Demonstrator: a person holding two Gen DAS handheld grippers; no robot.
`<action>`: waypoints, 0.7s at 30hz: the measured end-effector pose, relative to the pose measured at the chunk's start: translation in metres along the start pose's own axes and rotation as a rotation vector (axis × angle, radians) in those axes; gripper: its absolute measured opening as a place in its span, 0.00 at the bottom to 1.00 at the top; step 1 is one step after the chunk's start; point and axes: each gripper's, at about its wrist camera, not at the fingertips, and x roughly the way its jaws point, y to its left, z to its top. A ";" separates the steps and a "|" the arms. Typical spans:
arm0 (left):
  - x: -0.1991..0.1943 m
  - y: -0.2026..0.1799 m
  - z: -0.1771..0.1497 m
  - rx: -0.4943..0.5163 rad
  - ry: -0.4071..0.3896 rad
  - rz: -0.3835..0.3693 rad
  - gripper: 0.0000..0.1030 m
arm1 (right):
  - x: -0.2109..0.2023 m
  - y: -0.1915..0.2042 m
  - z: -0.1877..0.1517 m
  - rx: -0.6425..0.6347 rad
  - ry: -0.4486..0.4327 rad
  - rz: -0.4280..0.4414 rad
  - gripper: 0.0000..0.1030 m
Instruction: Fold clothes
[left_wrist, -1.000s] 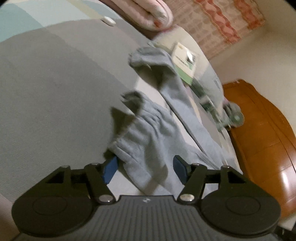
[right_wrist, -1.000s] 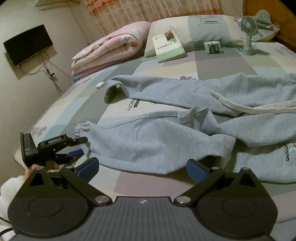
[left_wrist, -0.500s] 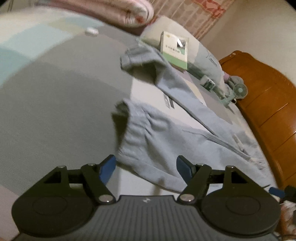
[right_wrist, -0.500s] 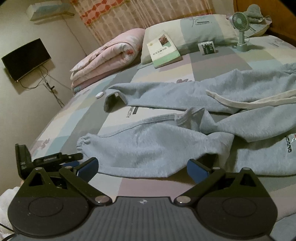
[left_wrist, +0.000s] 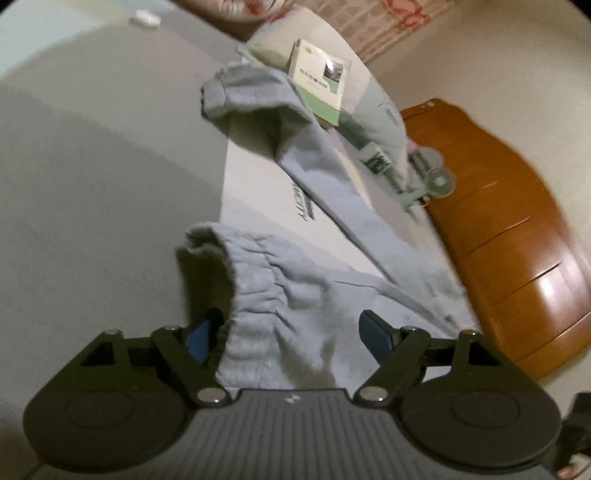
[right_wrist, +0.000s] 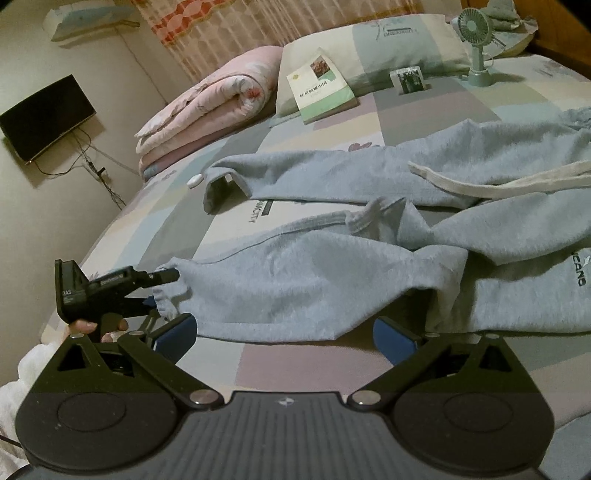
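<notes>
Sweatpants (right_wrist: 369, 266), pale grey-blue, sprawl across the patchwork bed (right_wrist: 303, 365), unfolded, with the two legs splayed apart and the waist end bunched off to the right where a white drawstring (right_wrist: 498, 184) trails over the cloth. Long axis runs left to right across the right wrist view, cuffs left, waist right, and that line is what any fold has to follow. Far leg (right_wrist: 332, 173) stretches toward the pillow (right_wrist: 388, 48) and the book (right_wrist: 321, 90); near leg (right_wrist: 295, 291) lies along the bed's front edge, right in front of both tools. Now the left gripper (left_wrist: 286, 334) is the nearer one to the cuffs: it sits at the near cuff (left_wrist: 258, 295), fingers spread wide, the gathered elastic lying between them with one blue pad (left_wrist: 199, 338) tucked inside the cuff's opening and the other out over the leg fabric, not yet closed on anything. From the right wrist view that same tool shows at the leg's left tip, gripped by the person's hand (right_wrist: 96, 326). Right gripper (right_wrist: 284, 336) hovers low over the near leg's middle, fingers also wide apart, nothing between them but the cloth's edge ahead. My read: the cuff end belongs to the left side, the thigh and waist to the right, and both would have to clamp before the leg can travel.
</notes>
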 end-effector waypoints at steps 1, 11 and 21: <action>-0.001 0.003 -0.002 -0.009 -0.012 0.006 0.65 | 0.000 0.000 0.000 -0.001 0.003 -0.001 1.00; -0.030 -0.001 -0.014 -0.019 -0.092 0.077 0.24 | -0.008 -0.003 0.001 0.001 -0.025 -0.016 1.00; -0.091 -0.018 0.022 0.124 -0.136 0.330 0.24 | -0.024 -0.014 0.005 0.032 -0.082 -0.026 1.00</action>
